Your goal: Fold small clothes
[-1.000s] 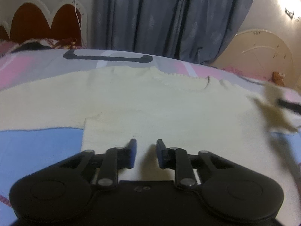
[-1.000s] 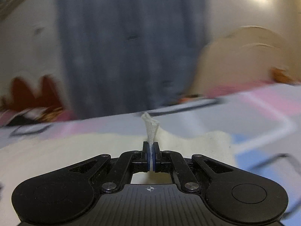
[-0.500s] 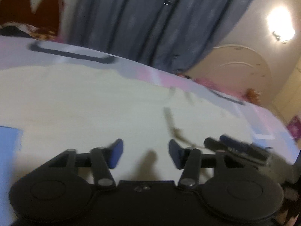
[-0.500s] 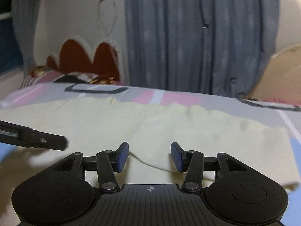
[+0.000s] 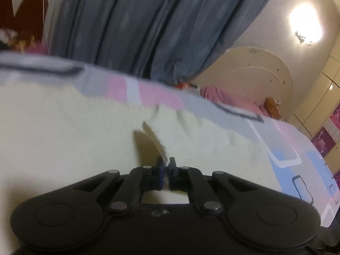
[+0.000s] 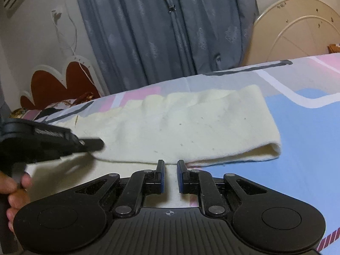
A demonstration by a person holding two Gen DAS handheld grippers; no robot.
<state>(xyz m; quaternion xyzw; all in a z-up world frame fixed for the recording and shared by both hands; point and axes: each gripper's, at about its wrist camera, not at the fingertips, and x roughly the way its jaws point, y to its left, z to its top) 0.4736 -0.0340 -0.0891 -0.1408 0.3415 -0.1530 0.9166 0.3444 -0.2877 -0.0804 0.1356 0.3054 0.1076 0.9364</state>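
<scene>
A cream knitted garment point(image 5: 74, 131) lies spread on the bed. My left gripper point(image 5: 166, 162) is shut on a raised edge of it, and the pinched strip point(image 5: 154, 137) runs up and to the left from the jaws. In the right wrist view the garment's folded sleeve point(image 6: 191, 125) lies across the sheet. My right gripper point(image 6: 169, 164) sits at its near edge. Its jaws are closing to a narrow gap, with cloth showing between them. The left gripper point(image 6: 95, 143) reaches in from the left, held by a hand point(image 6: 14, 191).
The bedsheet point(image 6: 297, 148) has blue, pink and grey blocks. Blue-grey curtains point(image 6: 170, 31) hang behind the bed. A red and white headboard point(image 6: 55, 80) stands at the left and a round cream board point(image 6: 297, 31) at the right. A wall lamp point(image 5: 306, 27) glows.
My left gripper moved right across the garment and went from open to shut on a cloth edge. My right gripper let go of a pinched fold, opened wide, then narrowed at the sleeve's edge.
</scene>
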